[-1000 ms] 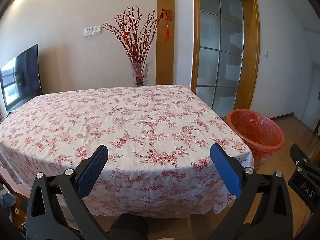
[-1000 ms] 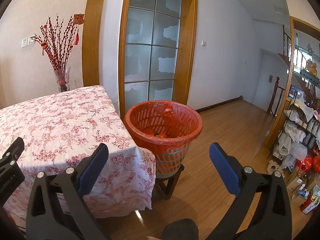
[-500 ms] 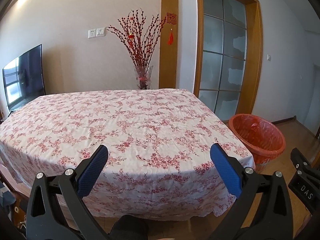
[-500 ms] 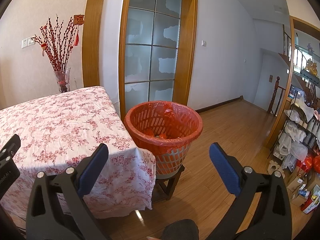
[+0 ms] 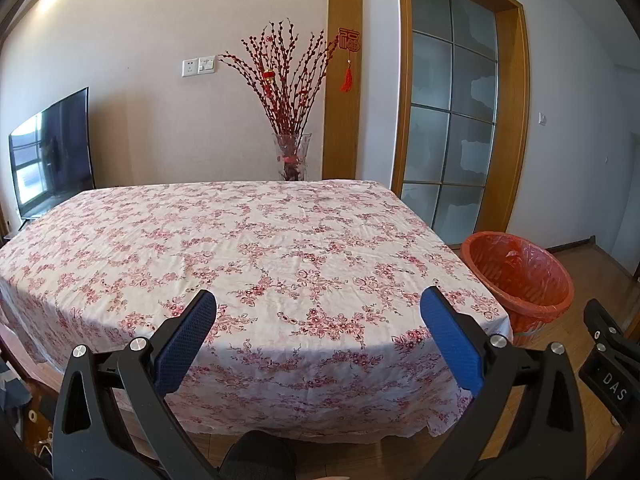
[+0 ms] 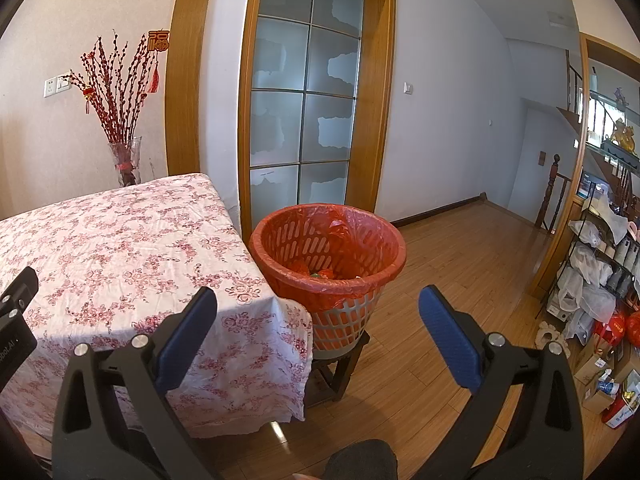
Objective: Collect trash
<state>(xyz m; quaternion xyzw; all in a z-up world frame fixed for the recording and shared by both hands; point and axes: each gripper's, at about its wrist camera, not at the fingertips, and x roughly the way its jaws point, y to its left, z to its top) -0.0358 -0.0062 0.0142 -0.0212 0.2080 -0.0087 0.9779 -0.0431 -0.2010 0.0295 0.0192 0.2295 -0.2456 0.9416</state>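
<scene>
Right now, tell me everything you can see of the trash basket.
The trash basket is round with slotted, pale plastic walls, lined with a red bag folded over its rim. It stands upright on a small dark wooden stool on the wood floor, beside the table's right corner, where the floral tablecloth hangs close to it. Some red and green items lie at the bottom. Neither gripper touches it.

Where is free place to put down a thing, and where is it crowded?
The whole flowered tablecloth shows bare, from the vase at the far edge to the near edge by the open left claw. The floor beyond the lined trash basket is open. It is crowded at the shelves on the right.
</scene>
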